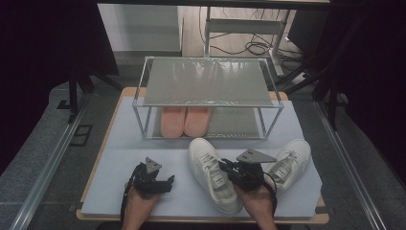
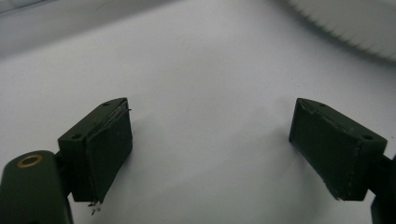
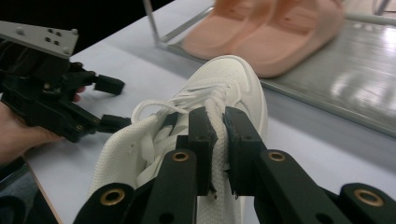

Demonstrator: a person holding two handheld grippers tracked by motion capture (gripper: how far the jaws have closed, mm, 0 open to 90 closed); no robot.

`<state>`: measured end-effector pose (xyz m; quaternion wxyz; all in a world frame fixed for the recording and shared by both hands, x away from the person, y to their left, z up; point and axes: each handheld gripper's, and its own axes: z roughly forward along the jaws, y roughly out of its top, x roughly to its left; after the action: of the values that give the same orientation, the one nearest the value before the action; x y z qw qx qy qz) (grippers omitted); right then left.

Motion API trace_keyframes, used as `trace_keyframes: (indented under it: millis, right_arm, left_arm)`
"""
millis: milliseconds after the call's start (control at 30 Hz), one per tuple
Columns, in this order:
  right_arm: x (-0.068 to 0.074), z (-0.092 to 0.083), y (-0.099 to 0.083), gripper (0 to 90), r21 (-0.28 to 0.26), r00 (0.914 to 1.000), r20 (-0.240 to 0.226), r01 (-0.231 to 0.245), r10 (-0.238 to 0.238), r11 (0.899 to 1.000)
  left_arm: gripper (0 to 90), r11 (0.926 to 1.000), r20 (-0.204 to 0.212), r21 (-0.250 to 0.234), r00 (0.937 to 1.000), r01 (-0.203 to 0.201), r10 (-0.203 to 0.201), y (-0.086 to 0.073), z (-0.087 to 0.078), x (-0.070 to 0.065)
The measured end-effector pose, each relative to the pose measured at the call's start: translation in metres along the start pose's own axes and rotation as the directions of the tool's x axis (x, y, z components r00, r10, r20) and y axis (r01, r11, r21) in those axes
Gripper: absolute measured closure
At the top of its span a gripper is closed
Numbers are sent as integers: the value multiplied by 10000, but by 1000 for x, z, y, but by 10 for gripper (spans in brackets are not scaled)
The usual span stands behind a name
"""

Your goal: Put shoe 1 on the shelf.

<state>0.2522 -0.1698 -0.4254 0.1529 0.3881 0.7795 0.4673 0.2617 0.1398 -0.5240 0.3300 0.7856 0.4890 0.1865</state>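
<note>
While clamped at its tongue by the right tool (image 3: 219, 140), white sneaker (image 1: 209, 170), toe toward the rack (image 1: 206, 81), lengthwise front-to-back.

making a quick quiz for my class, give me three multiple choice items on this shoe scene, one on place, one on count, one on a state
1. Where are the pink slippers?
A. on the rack's lower shelf
B. on the rack's top shelf
C. on the floor

2. How many white sneakers are on the table?
A. one
B. two
C. four

3. What is the right gripper doing?
A. hanging open over the rack
B. shut on the left sneaker's tongue
C. shut on a slipper

Answers:
1 A, they sit side by side under the rack top.
2 B, the left sneaker and the right sneaker lie in front of the rack.
3 B, the right gripper view shows white fabric pinched between the jaws.
</note>
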Motion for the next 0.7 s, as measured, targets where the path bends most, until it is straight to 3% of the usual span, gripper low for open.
trace_keyframes:
  millis: [200, 300, 700]
  right_arm:
    - [9, 30, 4, 820, 194, 9966, -818, 136, -119, 9997]
    - [10, 36, 5, 820, 202, 9952, -974, 155, -134, 9997]
    - [-9, 41, 4, 808, 1060, 9927, -1080, 653, -538, 9922]
  left_arm:
    - [133, 10000, -1, -3, 10000, 19, -19, 0, 0, 0]
    - [133, 10000, 2, 7, 10000, 34, -34, 0, 0, 0]
    - [133, 10000, -31, -4, 10000, 4, -4, 0, 0, 1]
